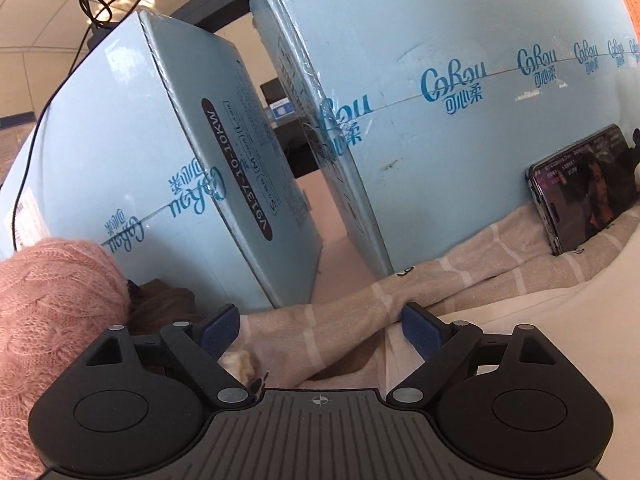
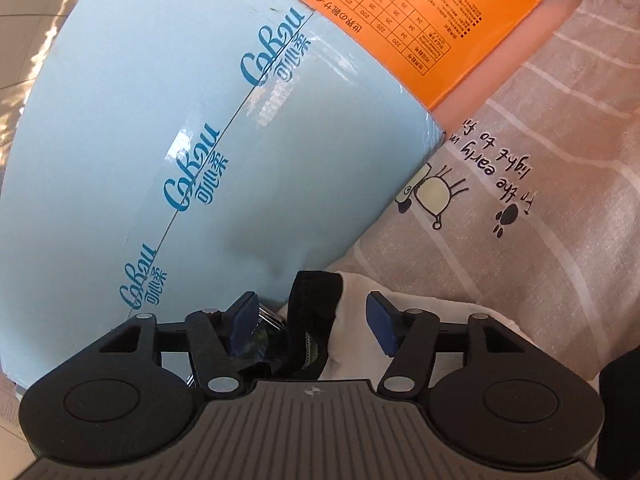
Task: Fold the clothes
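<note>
In the left wrist view my left gripper [image 1: 322,326] is open, its blue pads either side of a ridge of beige checked cloth [image 1: 320,332]. A cream-white garment [image 1: 540,320] lies to the right of it. A pink knitted sweater [image 1: 52,304] is bunched at the left. In the right wrist view my right gripper [image 2: 314,320] is open over a white garment with a black collar [image 2: 316,300]. The collar stands up between the pads; no pad touches it. The beige checked sheet [image 2: 520,208] with a cartoon print lies underneath.
Two light-blue cartons [image 1: 132,168] [image 1: 440,120] stand close ahead of the left gripper with a narrow gap between them. A phone [image 1: 584,188] leans on the right carton. An orange box [image 2: 420,12] lies on a blue carton [image 2: 180,140] left of the right gripper.
</note>
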`<state>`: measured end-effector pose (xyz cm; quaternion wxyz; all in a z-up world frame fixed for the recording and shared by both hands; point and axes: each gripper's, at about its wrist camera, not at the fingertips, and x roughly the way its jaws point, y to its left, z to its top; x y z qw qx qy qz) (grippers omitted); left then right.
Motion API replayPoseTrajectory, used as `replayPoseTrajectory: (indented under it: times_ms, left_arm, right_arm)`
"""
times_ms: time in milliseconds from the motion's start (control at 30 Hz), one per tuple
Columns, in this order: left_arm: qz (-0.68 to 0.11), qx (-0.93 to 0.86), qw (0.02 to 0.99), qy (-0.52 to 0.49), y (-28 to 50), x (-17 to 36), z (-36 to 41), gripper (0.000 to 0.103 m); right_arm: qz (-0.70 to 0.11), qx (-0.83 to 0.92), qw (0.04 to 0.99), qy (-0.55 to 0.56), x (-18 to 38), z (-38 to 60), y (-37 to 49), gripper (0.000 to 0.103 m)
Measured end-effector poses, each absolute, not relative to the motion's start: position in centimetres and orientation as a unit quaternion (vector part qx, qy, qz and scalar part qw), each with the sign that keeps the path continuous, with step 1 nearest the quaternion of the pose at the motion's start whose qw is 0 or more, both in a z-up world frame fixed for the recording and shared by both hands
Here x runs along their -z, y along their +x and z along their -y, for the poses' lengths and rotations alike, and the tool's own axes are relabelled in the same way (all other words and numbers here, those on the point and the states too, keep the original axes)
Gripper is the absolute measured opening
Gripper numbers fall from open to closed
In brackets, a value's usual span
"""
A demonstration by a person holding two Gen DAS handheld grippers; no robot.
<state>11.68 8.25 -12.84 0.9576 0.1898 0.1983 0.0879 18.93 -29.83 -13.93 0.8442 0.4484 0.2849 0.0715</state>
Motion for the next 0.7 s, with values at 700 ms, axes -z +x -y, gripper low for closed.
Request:
replayPoseTrajectory:
  times_ms: [700]
  left_arm:
    - [-0.283,0.342,0.896,0.016,5.6,12.0,6.7,0.079]
  right_arm:
    - [-0.368,-0.23,0.885,0.166,13.4,30.2,5.7,0.072]
